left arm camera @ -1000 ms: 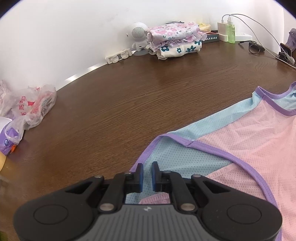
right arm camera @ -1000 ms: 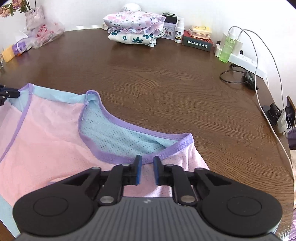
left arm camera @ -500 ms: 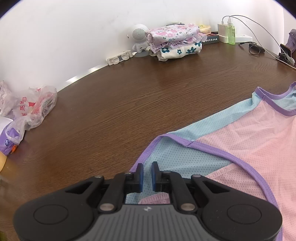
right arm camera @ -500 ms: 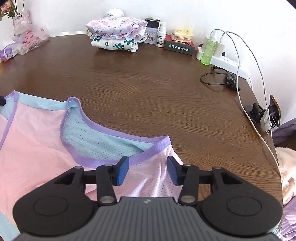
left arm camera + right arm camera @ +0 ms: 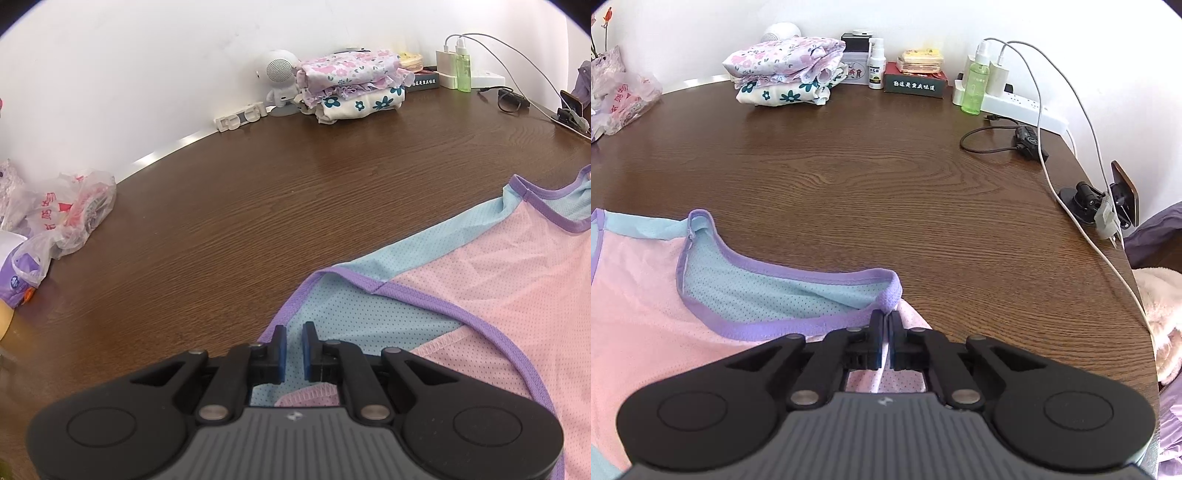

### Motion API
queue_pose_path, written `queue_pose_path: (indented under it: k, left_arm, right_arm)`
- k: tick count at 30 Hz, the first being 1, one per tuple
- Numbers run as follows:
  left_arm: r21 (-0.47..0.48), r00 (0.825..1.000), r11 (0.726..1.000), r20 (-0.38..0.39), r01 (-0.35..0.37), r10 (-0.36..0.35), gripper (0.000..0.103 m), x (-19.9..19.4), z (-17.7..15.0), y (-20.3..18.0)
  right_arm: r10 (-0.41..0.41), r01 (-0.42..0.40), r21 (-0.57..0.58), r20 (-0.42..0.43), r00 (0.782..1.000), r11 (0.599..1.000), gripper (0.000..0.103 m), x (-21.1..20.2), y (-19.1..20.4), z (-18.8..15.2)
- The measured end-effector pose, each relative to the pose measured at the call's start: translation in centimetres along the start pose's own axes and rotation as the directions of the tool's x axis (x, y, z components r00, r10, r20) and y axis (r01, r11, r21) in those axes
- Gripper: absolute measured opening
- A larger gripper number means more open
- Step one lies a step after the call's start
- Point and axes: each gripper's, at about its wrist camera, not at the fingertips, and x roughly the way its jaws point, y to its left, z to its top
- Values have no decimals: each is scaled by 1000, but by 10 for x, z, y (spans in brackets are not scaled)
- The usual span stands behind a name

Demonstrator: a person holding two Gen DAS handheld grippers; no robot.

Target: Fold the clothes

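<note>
Jaws of the left gripper [image 5: 294, 345] pinch the blue sleeve edge of the pink-and-blue mesh shirt with purple trim [image 5: 480, 280]. That shirt lies flat on the brown wooden tabletop [image 5: 886, 177]. Right gripper [image 5: 885, 332] jaws have just closed, clamping the shirt's purple collar corner.

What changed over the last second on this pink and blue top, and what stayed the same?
The right gripper opened, shifted along the purple armhole trim toward its right end, and has just closed again; its jaws now pinch the fabric at that corner. The left gripper kept its place, jaws narrow over the blue mesh of the top. The garment lies much as before on the table; the folded stack is untouched.
</note>
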Motion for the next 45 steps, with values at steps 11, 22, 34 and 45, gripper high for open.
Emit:
queue_pose_path:
  k: [11, 22, 34, 45]
  left_arm:
    - [-99, 998, 994, 56, 43, -38, 13, -24, -7, 6]
    - [-50, 994, 993, 9, 108, -108, 13, -50, -41, -31]
    - [-187, 981, 964, 74, 190, -179, 14, -79, -57, -16]
    - [-189, 973, 956, 94, 226, -212, 14, -124, -95, -31]
  right_arm:
    - [192, -191, -52, 17, 981, 980, 36, -62, 40, -53]
    - [103, -102, -212, -6, 995, 972, 1, -59, 54, -73]
    - [151, -148, -53, 68, 986, 988, 30, -88, 16, -85]
    - [179, -192, 89, 139, 974, 977, 30, -77, 12, -80]
